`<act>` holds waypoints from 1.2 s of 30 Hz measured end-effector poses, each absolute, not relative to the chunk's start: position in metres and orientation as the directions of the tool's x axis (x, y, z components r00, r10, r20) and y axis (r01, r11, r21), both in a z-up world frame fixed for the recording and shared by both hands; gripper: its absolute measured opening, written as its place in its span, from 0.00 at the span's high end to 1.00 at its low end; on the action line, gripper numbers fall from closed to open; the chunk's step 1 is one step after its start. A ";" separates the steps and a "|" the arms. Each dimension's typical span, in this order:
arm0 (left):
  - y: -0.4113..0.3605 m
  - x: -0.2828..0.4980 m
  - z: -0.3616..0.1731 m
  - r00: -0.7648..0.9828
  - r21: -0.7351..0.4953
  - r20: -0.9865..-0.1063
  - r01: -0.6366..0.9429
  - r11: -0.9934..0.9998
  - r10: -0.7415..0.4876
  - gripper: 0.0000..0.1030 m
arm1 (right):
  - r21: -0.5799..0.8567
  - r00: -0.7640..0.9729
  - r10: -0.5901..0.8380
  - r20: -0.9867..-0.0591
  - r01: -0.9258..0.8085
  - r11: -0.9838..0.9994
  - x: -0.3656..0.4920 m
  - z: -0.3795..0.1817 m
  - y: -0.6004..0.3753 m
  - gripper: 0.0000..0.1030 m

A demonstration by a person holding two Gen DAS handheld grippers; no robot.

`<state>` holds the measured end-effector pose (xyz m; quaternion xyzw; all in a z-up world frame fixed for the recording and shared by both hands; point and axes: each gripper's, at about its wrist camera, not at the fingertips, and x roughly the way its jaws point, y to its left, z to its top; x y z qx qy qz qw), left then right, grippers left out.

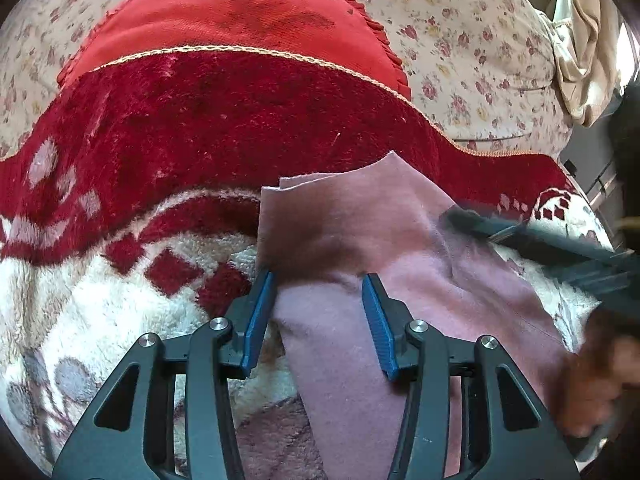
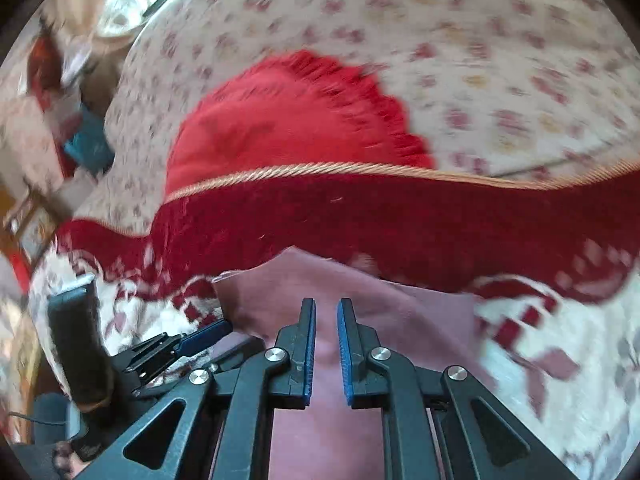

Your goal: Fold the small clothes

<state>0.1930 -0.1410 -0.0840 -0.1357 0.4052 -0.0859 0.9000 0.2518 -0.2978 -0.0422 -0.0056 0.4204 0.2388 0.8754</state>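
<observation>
A small dusty-pink garment (image 1: 360,232) lies partly folded on a red and white fleece blanket (image 1: 120,280). My left gripper (image 1: 319,280) is open, its blue-padded jaws apart over the garment's near left part, holding nothing. The right gripper's dark fingers (image 1: 540,236) reach in blurred from the right over the cloth. In the right wrist view the same pink garment (image 2: 400,312) lies under my right gripper (image 2: 326,306), whose jaws stand a narrow gap apart with nothing visibly between them. The left gripper (image 2: 200,336) shows at lower left beside the cloth's edge.
A bright red fringed cushion (image 1: 240,12) lies beyond the blanket on a floral bedsheet (image 1: 460,40). A beige curtain (image 1: 584,52) hangs at the far right. Room clutter (image 2: 60,120) shows blurred past the bed's left edge.
</observation>
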 end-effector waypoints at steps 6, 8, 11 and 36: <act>-0.141 0.195 -0.087 0.656 -0.327 -0.704 0.042 0.944 -0.272 0.55 | 0.267 0.421 0.395 -0.817 -0.331 0.905 0.278 -0.088 -0.306 0.91; -0.138 0.194 -0.086 0.655 -0.338 -0.702 0.041 0.940 -0.280 0.55 | 0.242 0.484 0.380 -0.788 -0.323 0.915 0.269 -0.069 -0.318 0.91; -0.137 0.191 -0.080 0.650 -0.336 -0.708 0.035 0.941 -0.277 0.55 | 0.227 0.532 0.387 -0.754 -0.341 0.912 0.246 -0.044 -0.339 0.91; -0.187 0.062 -0.056 0.575 -0.293 -0.753 0.144 0.945 -0.321 0.48 | 0.015 0.541 0.272 -0.796 -0.432 0.902 0.090 -0.058 -0.397 0.70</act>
